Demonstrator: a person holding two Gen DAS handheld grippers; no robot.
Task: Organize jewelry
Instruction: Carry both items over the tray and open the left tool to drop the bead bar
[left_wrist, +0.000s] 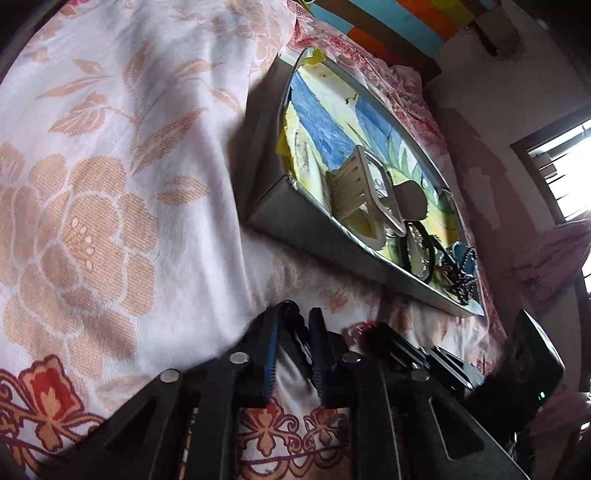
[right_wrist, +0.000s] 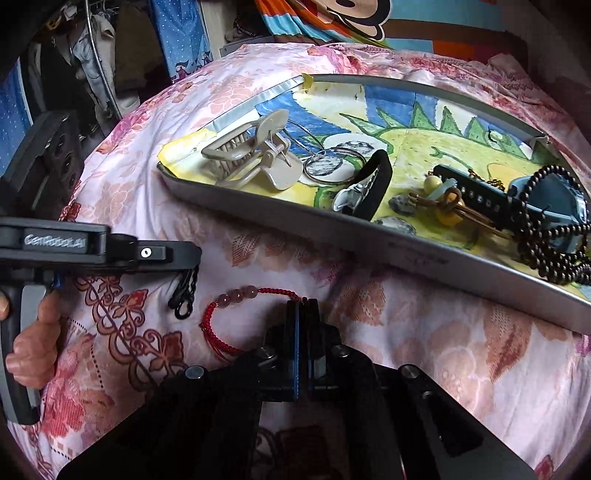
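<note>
Red cord of the beaded bracelet (right_wrist: 236, 314) lay on the floral bedspread (right_wrist: 424, 332), just short of the metal tray (right_wrist: 295, 218). I had my right gripper (right_wrist: 303, 306) pressed together on that cord, its three pink beads to the left of the tips. My left gripper (left_wrist: 297, 325) held its fingers slightly spread, and a black chain (right_wrist: 183, 295) hung from them. The tray's near wall stood between the bracelet and the tray's contents. Inside I counted one beige claw clip (right_wrist: 251, 151), two wire hoops (right_wrist: 332, 166), one black hair band (right_wrist: 373, 188), one blue watch (right_wrist: 546, 206) and one dark bead string (right_wrist: 550, 243).
</note>
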